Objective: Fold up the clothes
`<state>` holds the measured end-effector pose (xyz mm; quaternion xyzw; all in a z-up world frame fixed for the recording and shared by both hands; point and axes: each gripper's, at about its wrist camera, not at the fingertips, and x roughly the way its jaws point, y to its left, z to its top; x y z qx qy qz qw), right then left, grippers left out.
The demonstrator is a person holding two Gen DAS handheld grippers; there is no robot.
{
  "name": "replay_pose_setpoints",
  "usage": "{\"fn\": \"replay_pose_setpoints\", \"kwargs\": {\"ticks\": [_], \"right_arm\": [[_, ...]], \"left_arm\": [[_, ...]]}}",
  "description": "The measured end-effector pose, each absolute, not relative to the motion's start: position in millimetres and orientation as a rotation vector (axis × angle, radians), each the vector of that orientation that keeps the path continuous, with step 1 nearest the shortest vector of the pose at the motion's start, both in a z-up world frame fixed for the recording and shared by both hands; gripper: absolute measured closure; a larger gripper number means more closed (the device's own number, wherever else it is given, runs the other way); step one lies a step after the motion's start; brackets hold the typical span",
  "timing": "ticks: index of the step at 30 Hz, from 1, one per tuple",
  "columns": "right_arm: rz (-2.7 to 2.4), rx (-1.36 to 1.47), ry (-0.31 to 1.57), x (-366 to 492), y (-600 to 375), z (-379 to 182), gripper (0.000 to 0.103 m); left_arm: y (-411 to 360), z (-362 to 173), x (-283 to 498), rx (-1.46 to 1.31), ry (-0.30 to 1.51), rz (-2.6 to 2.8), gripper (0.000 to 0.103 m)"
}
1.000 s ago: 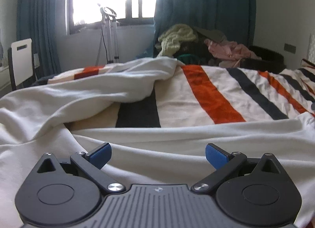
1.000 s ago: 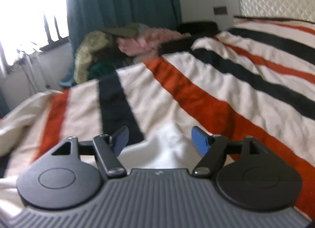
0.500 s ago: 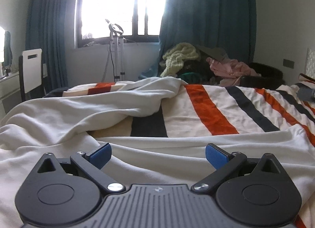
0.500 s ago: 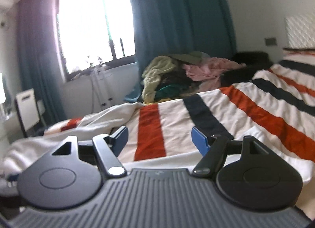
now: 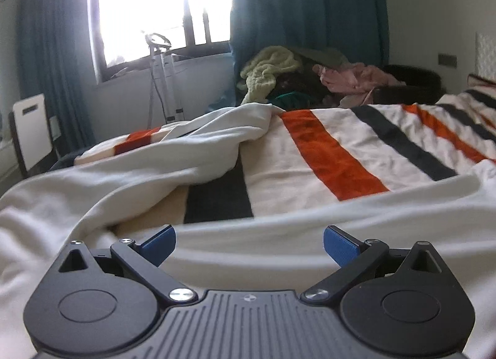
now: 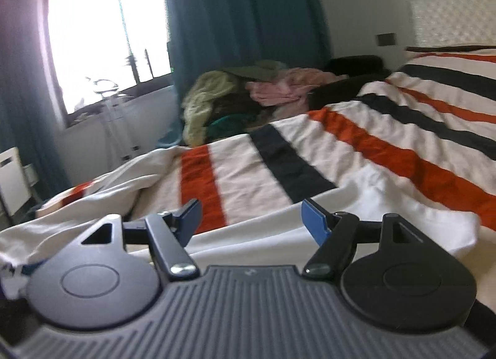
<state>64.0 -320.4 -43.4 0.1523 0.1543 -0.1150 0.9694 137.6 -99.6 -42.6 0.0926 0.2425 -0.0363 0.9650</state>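
A bed (image 5: 310, 148) with an orange- and black-striped cover fills the room, teal curtains (image 5: 307, 11) and a bright window (image 5: 161, 5) behind. A cream garment (image 5: 130, 172) lies across its near edge — long axis probably left to right. Left gripper (image 5: 249, 241) and right gripper (image 6: 251, 217) hover over it, jaws wide, empty.

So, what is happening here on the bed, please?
A person holds a two-finger gripper in each hand and is about to fold clothes. A white garment lies spread and rumpled over the striped bedcover. The left gripper and the right gripper are both open, low over the garment, and neither grips any cloth. No fold is made yet. A pile of other clothes waits beyond the bed, near the blue curtain.
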Motion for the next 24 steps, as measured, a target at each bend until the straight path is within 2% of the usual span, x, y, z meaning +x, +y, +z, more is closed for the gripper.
{"fn": "replay_pose_setpoints", "kwargs": {"ticks": [13,18,20,21,23,24], "right_arm": [[-0.275,0.363,0.337,125,-323,-80,0.031],[-0.311,0.39,0.371,159,-333,-108,0.031],[-0.321,0.425,0.403,170,-338,-118,0.031],[-0.33,0.435,0.419,175,-339,-123,0.031],[-0.327,0.442,0.431,182,-341,-126,0.031],[-0.326,0.441,0.423,182,-341,-127,0.031]], "left_arm": [[-189,-82,422,0.405,0.44,0.03,0.001],[-221,-101,508,0.502,0.415,0.065,0.001],[-231,-107,533,0.55,0.404,0.07,0.007],[-231,-107,543,0.549,0.405,0.077,0.017],[-228,-101,560,0.52,0.413,0.095,0.05],[-226,-98,569,0.505,0.417,0.104,0.078]]}}
